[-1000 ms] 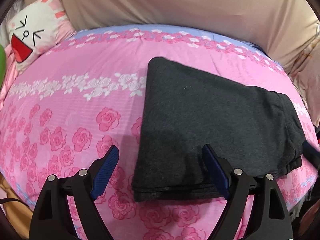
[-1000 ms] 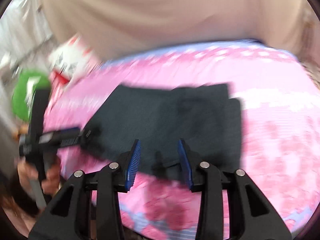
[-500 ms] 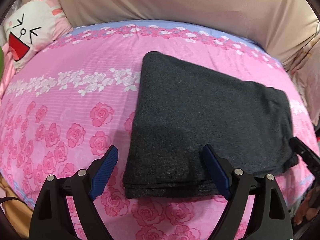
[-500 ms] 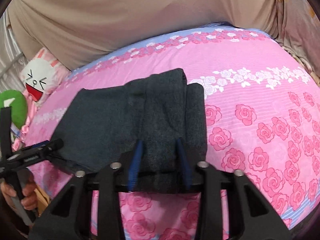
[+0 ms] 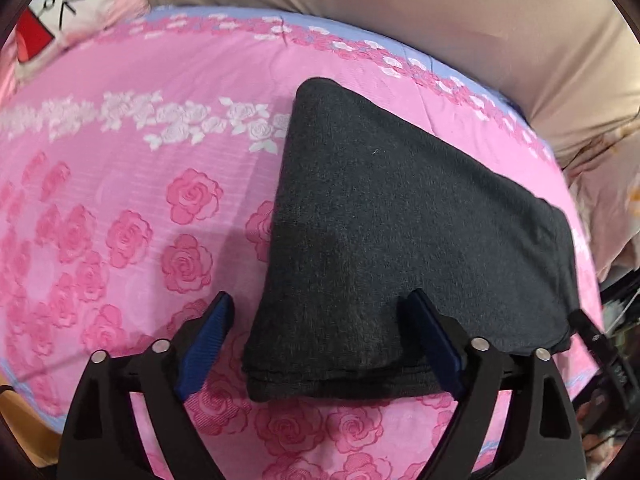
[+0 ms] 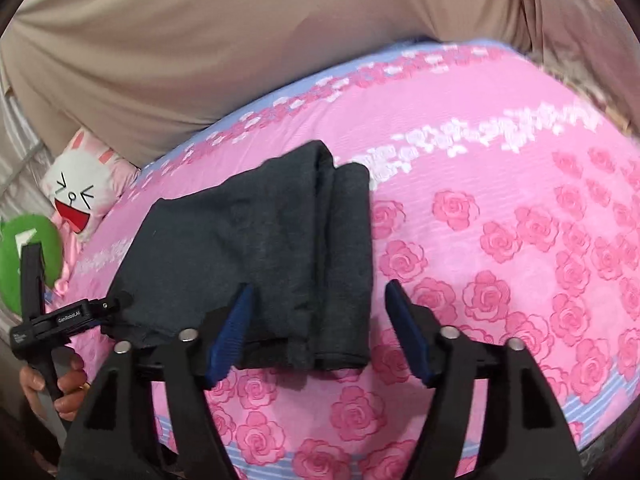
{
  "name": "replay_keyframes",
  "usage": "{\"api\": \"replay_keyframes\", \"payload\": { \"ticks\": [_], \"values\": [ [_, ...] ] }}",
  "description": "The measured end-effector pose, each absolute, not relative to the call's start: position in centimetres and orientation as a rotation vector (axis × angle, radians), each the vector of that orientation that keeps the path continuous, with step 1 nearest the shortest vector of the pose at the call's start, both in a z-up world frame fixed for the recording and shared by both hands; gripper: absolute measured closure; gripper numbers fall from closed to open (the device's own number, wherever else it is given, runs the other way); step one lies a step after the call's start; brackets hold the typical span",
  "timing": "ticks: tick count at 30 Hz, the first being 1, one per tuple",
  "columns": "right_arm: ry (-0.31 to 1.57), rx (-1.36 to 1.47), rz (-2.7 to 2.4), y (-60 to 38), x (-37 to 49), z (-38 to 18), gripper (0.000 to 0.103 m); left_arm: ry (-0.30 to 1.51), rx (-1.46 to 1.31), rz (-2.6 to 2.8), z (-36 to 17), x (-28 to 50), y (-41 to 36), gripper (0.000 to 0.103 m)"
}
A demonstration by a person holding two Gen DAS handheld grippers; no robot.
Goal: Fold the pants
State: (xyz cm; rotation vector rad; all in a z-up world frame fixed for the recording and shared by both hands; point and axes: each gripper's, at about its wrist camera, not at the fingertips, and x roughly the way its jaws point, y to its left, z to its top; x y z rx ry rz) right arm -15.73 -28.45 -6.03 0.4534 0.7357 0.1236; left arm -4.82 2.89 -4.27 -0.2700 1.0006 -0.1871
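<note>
On the pink rose bed sheet [image 5: 120, 184] the folded dark pants [image 5: 400, 232] lie long-ways left to right. Left tool [image 5: 320, 340] sits at their left end, jaws opening wide, near corner between them but not pinched. Right tool [image 6: 320, 328] straddles the right end, opening too, gripping nothing. Both ends look equally reachable, I'd say.

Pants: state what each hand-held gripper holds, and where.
Nothing held. The left hand-held gripper and right hand-held gripper are opening, straddling the folded pants' near edge.
</note>
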Motion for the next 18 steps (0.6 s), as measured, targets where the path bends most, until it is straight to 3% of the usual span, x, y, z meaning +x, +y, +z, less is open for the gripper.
{"api": "replay_keyframes", "payload": {
  "ticks": [2, 3, 5, 6, 7, 9, 10, 14, 16, 18],
  "values": [
    [0.761, 0.534, 0.166, -29.0, -15.0, -7.3, 0.029, 0.983, -0.265, -0.201, -4.4, -4.7, 2.7, 0.012],
    [0.747, 0.508, 0.167, -28.7, -14.9, -7.3, 0.036, 0.975, -0.247, -0.208, -4.4, -4.6, 2.5, 0.014],
    [0.760, 0.492, 0.195, -27.9, -14.4, -7.2, 0.061, 0.955, -0.199, -0.255, -4.2, -4.5, 1.7, 0.049],
    [0.753, 0.482, 0.192, -27.5, -14.4, -6.7, 0.068, 0.960, -0.207, -0.274, -3.9, -4.4, 1.4, 0.069],
    [0.739, 0.419, 0.178, -26.6, -14.5, -5.7, 0.070, 0.960, -0.217, -0.273, -3.6, -4.2, 1.6, 0.079],
    [0.693, 0.397, 0.196, -26.0, -15.2, -3.7, 0.075, 0.938, -0.242, -0.302, -2.1, -4.3, 2.5, 0.083],
    [0.675, 0.401, 0.222, -25.9, -15.8, -2.6, 0.076, 0.924, -0.254, -0.313, -1.0, -4.7, 3.2, 0.090],
    [0.724, 0.363, 0.238, -25.7, -17.3, -2.9, 0.073, 0.958, -0.231, -0.314, -0.1, -6.1, 5.0, 0.091],
    [0.797, 0.374, 0.190, -26.1, -17.3, -5.7, 0.065, 1.032, -0.156, -0.281, -2.2, -6.6, 4.8, 0.089],
    [0.788, 0.514, 0.207, -27.4, -17.9, -7.2, 0.048, 1.017, -0.132, -0.242, -3.1, -7.3, 4.9, 0.077]
  ]
}}
